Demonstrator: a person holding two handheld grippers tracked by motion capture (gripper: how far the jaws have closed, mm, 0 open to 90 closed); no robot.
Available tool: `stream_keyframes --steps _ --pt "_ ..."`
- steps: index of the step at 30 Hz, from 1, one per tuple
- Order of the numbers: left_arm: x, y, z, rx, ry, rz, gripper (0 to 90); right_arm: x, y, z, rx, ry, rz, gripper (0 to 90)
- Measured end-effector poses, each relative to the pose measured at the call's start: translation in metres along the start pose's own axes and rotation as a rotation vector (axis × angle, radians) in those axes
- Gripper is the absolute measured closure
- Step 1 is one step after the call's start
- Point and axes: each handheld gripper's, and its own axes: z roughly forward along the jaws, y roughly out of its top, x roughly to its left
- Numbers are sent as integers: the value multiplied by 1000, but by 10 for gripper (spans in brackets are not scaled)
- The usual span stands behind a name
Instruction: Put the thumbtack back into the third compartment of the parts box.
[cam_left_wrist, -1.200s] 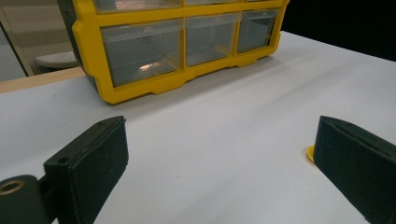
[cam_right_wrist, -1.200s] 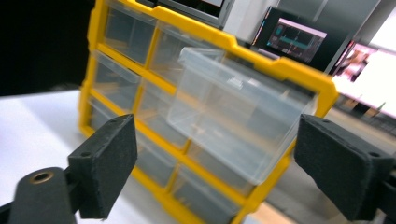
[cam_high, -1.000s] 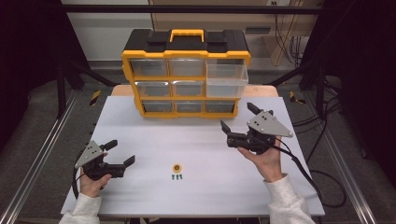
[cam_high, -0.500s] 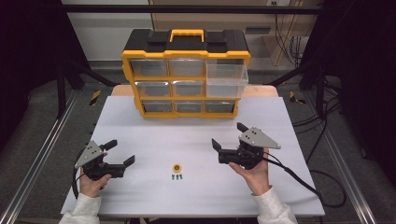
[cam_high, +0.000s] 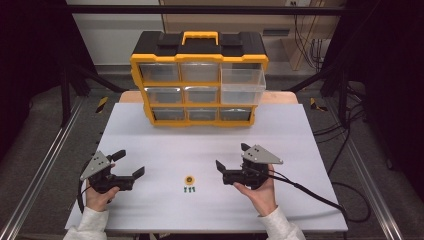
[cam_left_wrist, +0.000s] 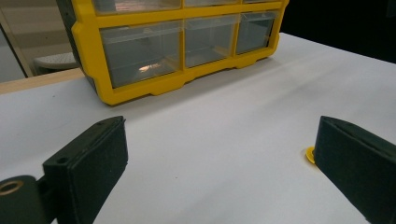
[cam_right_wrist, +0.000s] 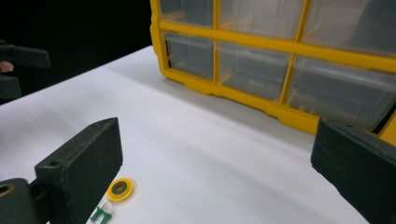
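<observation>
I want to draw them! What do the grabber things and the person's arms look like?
Each gripper, left gripper and right gripper, is black with two blocky flat-padded jaws, a grey three-cornered plate on top, and a black cable trailing off. The person wears white sleeves.

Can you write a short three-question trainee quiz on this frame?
1. True or false: the right claw is shut on the yellow ring.
2. Which drawer of the organizer is pulled out: A top right, B bottom left, C middle centre?
3. What lies on the table right beside the ring, on the person's side?
Key: 1 false, both it and the left claw are open and empty; 2 A; 3 small green pieces.
</observation>
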Motion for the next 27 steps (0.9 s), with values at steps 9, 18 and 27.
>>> stream_keyframes --steps 9,18,27 --pt "0 0 1 7 4 4 29 8 -14 17 90 28 3 31" --pt "0 0 1 8 6 6 29 24 -21 32 146 44 -48 41" --pt "0 0 1 8 7 6 29 40 -27 47 206 84 -78 68"
